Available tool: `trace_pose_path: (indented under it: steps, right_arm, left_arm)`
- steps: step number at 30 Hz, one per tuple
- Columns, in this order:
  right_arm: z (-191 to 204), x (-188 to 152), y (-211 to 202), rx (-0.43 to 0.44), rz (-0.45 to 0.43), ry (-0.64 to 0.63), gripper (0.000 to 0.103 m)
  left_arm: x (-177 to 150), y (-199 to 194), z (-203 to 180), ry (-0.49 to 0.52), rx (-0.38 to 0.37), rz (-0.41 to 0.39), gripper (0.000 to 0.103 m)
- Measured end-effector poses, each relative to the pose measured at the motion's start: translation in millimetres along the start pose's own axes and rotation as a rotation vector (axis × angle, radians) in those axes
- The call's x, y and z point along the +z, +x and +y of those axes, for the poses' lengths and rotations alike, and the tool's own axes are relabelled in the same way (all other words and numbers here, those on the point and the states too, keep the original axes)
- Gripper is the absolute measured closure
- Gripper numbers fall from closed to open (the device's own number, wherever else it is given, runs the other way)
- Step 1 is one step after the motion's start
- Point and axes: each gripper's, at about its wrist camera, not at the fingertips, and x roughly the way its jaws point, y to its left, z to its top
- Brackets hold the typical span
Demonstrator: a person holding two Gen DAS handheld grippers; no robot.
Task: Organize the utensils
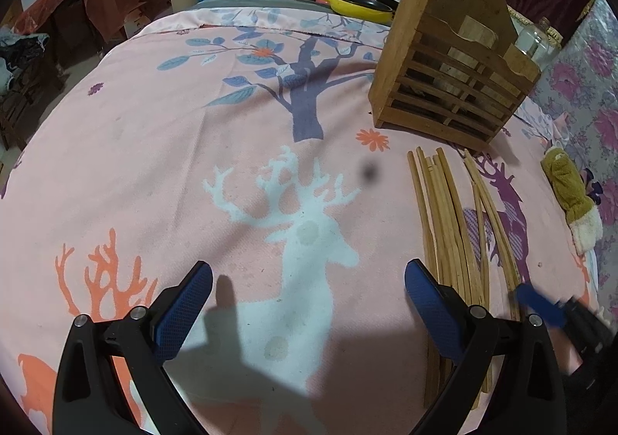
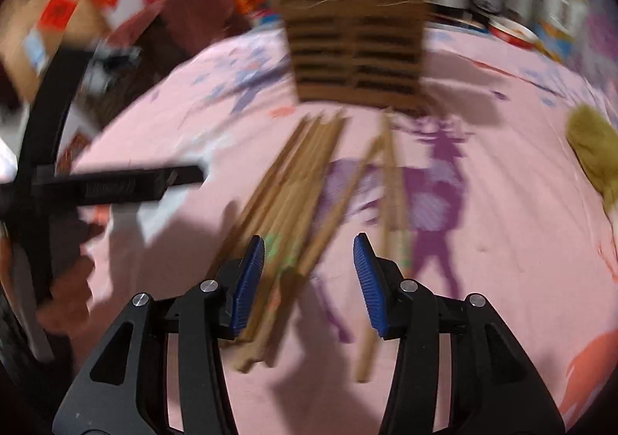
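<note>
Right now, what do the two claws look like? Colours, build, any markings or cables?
Both match. The left claw and right claw each have two matte black plastic arms with triangular cutouts, round silver pivot bolts, and blue ribbed rubber fingertips. No cables, no sleeves and no readable markings show; the right wrist view is motion-blurred.

Blurred over a pink printed tablecloth (image 2: 502, 203): right gripper (image 2: 309, 273), blue pads parted, above loose wooden chopsticks (image 2: 293, 180); slatted wooden holder (image 2: 355, 49) upright just beyond, left gripper (image 2: 116, 186) at left.
</note>
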Motion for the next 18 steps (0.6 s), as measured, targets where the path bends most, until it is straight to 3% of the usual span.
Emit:
trace_pose_path:
  steps: [3, 6, 10, 18]
  right_arm:
    - [-10.9, 0.6, 11.2, -0.141, 0.035, 0.022, 0.056]
    - [-47.5, 0.5, -4.1, -0.082, 0.007, 0.177, 0.058]
    - [-60.1, 0.0, -21.8, 0.001, -0.026, 0.23, 0.058]
    - [-85.5, -2.1, -25.9, -0.094, -0.037, 0.289, 0.059]
  left_arm:
    - [0.1, 0.4, 1.6, -0.01, -0.005, 0.004, 0.006]
    - [-0.4, -0.5, 0.9, -0.008, -0.007, 0.001, 0.006]
    - [-2.5, -1.3, -2.8, 0.009, -0.009, 0.002, 0.006]
    - [-8.7, -3.6, -14.6, 0.062, -0.014, 0.0, 0.006]
